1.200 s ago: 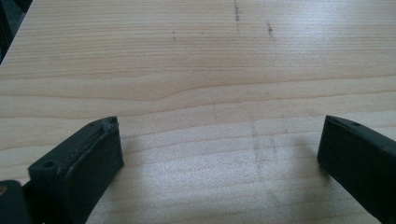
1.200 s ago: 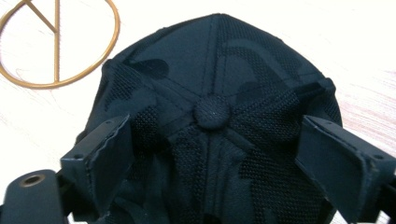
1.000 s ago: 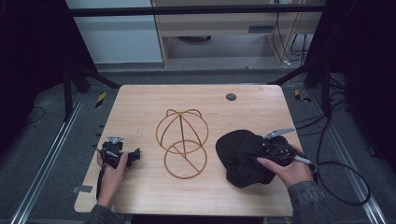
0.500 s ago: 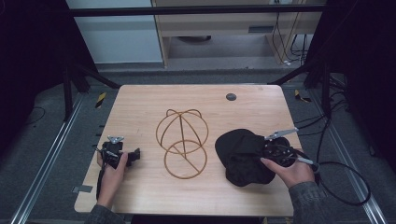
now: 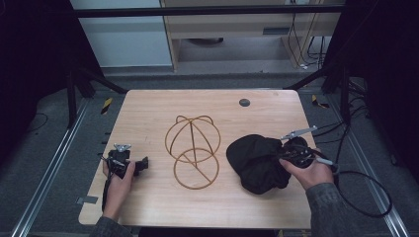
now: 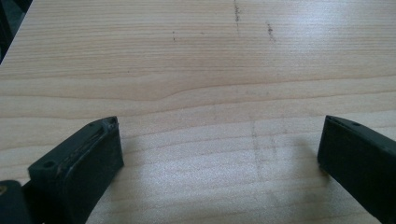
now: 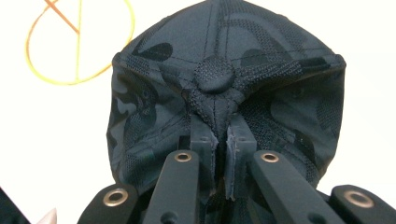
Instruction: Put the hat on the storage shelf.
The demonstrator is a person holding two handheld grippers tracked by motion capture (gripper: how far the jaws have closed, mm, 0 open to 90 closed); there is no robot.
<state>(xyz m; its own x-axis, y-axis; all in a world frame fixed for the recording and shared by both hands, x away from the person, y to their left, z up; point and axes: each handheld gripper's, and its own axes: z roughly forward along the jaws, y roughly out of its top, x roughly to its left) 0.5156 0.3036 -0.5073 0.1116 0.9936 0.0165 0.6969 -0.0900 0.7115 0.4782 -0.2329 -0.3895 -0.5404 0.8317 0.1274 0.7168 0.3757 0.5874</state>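
Right gripper (image 7: 218, 140): jaws pinched nearly together on a fold of cap (image 7: 224, 88) fabric, just below the crown button (image 7: 214, 73). The fold sits between the two pads and the rest of the cap bunches around them. In the high view this gripper (image 5: 289, 152) lies at the cap's (image 5: 257, 163) right edge, held in the right hand (image 5: 309, 170), with its cable trailing off the table's right side.

Cap: dark, soft, slumped on the table (image 5: 148, 106) just right of the wire stand (image 5: 192, 150). It is near the stand but apart from it.

Wire stand: a domed frame of thin golden hoops over a round base ring, at mid-table. In the right gripper view part of it (image 7: 77, 44) appears beyond the cap, up and to the left.

Left gripper (image 6: 219, 154): jaws wide apart, nothing between them, bare wood below. In the high view it (image 5: 143, 164) rests well left of the stand, held in the left hand (image 5: 118, 177).

Small dark disc (image 5: 244, 102): on the table beyond the stand, towards the far edge.

Step in hand, as a judgement: the cap looks meant for the stand. A pinch this close to the button should let the crown hang open beneath it. To do it well, lift clear of the table before moving towards the stand, keep the grip firm so the fabric does not slide out, and bring the crown down centred over the dome. The light frame may tip if nudged sideways; the free left gripper could steady its base ring.
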